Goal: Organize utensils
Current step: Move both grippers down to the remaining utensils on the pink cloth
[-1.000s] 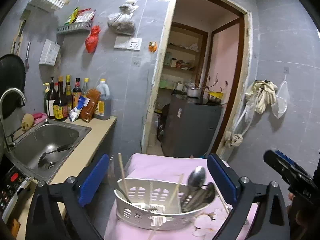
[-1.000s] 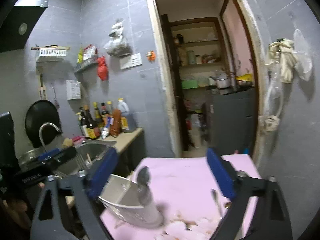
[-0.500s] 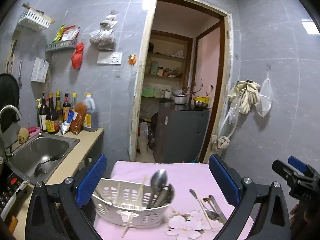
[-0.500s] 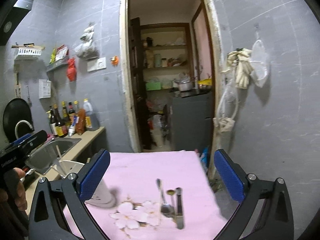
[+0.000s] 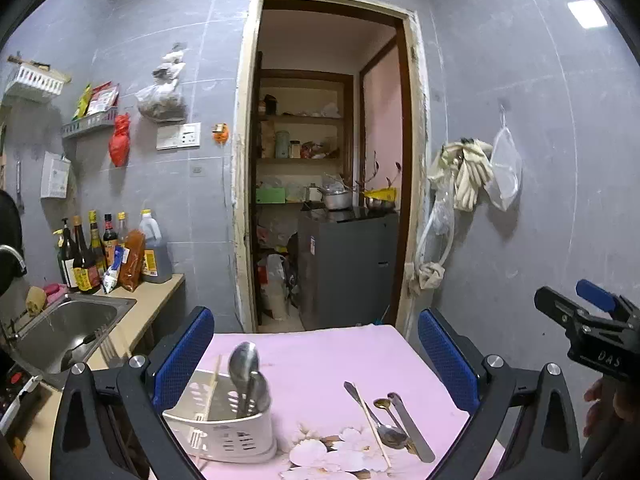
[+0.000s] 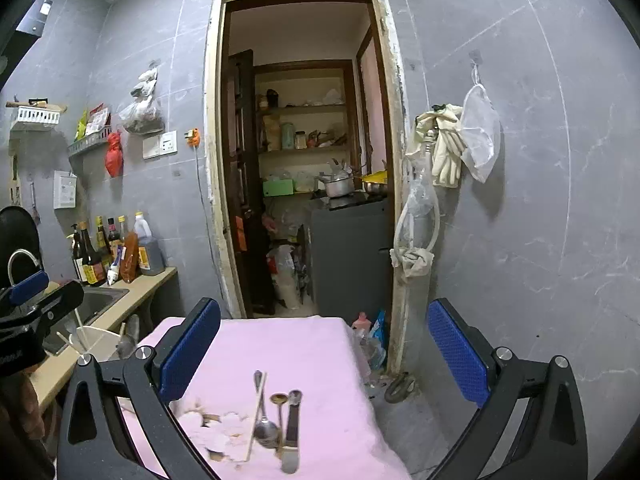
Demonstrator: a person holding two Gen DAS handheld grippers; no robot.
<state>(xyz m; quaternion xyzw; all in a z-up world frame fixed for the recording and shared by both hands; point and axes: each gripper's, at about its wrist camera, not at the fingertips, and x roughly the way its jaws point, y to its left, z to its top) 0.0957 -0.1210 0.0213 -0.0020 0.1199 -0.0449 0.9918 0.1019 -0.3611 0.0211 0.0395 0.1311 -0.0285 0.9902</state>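
A white slotted utensil basket (image 5: 224, 428) stands on the pink table (image 5: 320, 360) at the left, holding two metal spoons (image 5: 246, 372) and a chopstick (image 5: 212, 384). Loose utensils lie to its right: a chopstick (image 5: 372, 424), a silver spoon (image 5: 390, 434), a small gold spoon (image 5: 382, 404) and a flat metal piece (image 5: 410, 428). The right wrist view shows the same loose utensils (image 6: 276, 424) and the basket (image 6: 100, 340). My left gripper (image 5: 316, 360) is open and empty above the table. My right gripper (image 6: 324, 352) is open and empty too.
A counter with a steel sink (image 5: 68, 328) and sauce bottles (image 5: 104, 252) runs along the left. An open doorway (image 5: 328, 168) with a grey cabinet (image 5: 348, 264) lies ahead. Gloves and a bag (image 5: 476, 176) hang on the right wall. Floor clutter (image 6: 372, 344) sits beside the table.
Both grippers have pulled back and swung right. The basket has slid left in view and the loose utensils on the table have come into sight.
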